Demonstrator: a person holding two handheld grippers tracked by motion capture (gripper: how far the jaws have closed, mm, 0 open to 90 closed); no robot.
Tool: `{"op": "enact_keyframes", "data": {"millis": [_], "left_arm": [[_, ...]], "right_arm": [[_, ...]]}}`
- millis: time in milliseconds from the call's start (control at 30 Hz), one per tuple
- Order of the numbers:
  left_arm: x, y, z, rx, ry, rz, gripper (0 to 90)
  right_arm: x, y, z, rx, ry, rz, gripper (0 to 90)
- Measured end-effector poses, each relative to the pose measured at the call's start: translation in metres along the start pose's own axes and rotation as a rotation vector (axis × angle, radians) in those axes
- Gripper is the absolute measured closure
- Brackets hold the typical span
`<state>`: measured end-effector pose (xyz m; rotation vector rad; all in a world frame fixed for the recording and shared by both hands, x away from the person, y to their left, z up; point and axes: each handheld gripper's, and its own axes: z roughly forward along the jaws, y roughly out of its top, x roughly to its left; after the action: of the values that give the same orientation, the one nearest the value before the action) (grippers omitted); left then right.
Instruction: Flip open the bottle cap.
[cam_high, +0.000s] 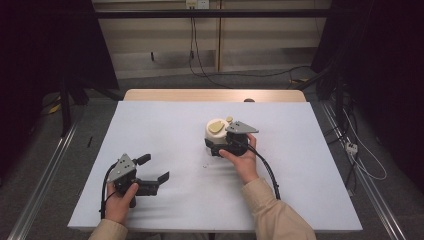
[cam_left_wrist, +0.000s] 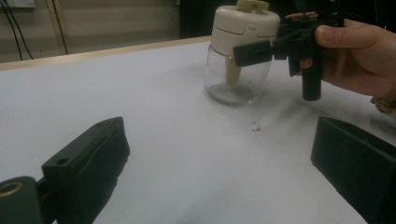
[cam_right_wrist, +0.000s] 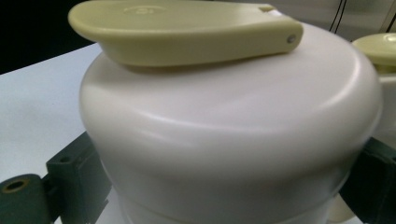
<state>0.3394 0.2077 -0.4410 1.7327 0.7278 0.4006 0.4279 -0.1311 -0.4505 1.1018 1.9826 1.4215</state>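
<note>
A clear glass jar (cam_high: 218, 131) with a cream lid and a yellow-green flap on top stands upright a little right of the table's middle. My right gripper (cam_high: 216, 145) is shut on the jar, one jaw on each side just under the lid. In the right gripper view the lid (cam_right_wrist: 224, 140) sits between the two jaws. The left gripper view has the jar (cam_left_wrist: 238, 56) with one right jaw lying across its side and a hand behind it. My left gripper (cam_high: 155, 168) is open near the front left, nothing between its jaws, aimed toward the jar.
The white table top (cam_high: 165, 125) has a small speck (cam_high: 205, 165) in front of the jar. A wooden strip (cam_high: 200, 95) runs along the far edge. Cables lie on the floor behind and to the right of the table.
</note>
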Motion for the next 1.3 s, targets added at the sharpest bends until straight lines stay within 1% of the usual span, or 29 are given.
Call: {"op": "enact_keyframes", "data": {"millis": [100,167,200,333,367,400,500,533,600,700,800,967,1000,1067,1100,1233,1300], "left_arm": [[0.0,0.001,0.0,-0.004,-0.003,-0.004,3.5],[0.0,0.002,0.001,-0.004,0.013,-0.008,3.6],[0.0,0.002,0.001,-0.005,0.015,-0.011,3.6],[0.0,0.006,0.003,-0.012,0.012,-0.018,3.6],[-0.001,0.007,0.004,-0.015,0.01,-0.026,3.5],[-0.001,0.008,0.005,-0.008,0.009,-0.016,3.6],[-0.002,0.013,0.008,-0.016,0.012,-0.023,3.6],[-0.003,0.014,0.01,-0.019,0.014,-0.034,3.6],[-0.004,0.016,0.013,-0.014,0.014,-0.036,3.7],[-0.005,0.018,0.017,-0.005,0.007,-0.037,3.7],[-0.005,0.02,0.019,-0.007,0.001,-0.045,3.7],[-0.008,0.023,0.025,-0.012,-0.024,-0.04,3.7],[-0.008,0.023,0.026,-0.009,-0.028,-0.031,3.7],[-0.008,0.024,0.028,-0.014,-0.03,-0.034,3.7],[-0.009,0.025,0.029,-0.011,-0.029,-0.039,3.7],[-0.008,0.027,0.032,-0.017,-0.023,-0.042,3.8],[-0.008,0.03,0.034,-0.024,-0.023,-0.041,3.9]], "right_arm": [[0.0,0.0,0.0,-0.001,0.003,0.004,5.2],[0.0,0.0,0.0,-0.002,0.003,0.005,5.2],[0.0,0.0,0.0,-0.002,0.003,0.005,5.2],[0.0,0.0,0.0,-0.001,0.002,0.006,5.2],[0.0,0.0,0.0,-0.001,0.002,0.006,5.2],[0.0,-0.001,0.0,-0.001,0.002,0.005,5.2],[0.0,-0.001,0.0,0.002,0.001,0.0,5.1],[0.0,-0.001,0.0,0.002,-0.001,-0.002,5.0],[0.001,-0.001,0.0,0.003,-0.004,-0.003,5.0],[0.0,-0.001,0.0,0.004,0.004,0.002,5.0],[-0.001,-0.001,0.001,0.005,0.008,0.004,5.0],[0.001,0.0,0.0,0.01,-0.007,0.001,5.1],[0.001,0.0,0.0,0.012,-0.007,0.0,5.1],[0.0,0.0,0.0,0.013,0.003,-0.013,5.1],[-0.001,-0.001,0.0,0.013,0.012,-0.004,5.0],[0.0,-0.001,0.0,0.015,-0.001,-0.009,5.1],[0.0,0.0,0.0,0.018,0.002,-0.009,5.1]]}}
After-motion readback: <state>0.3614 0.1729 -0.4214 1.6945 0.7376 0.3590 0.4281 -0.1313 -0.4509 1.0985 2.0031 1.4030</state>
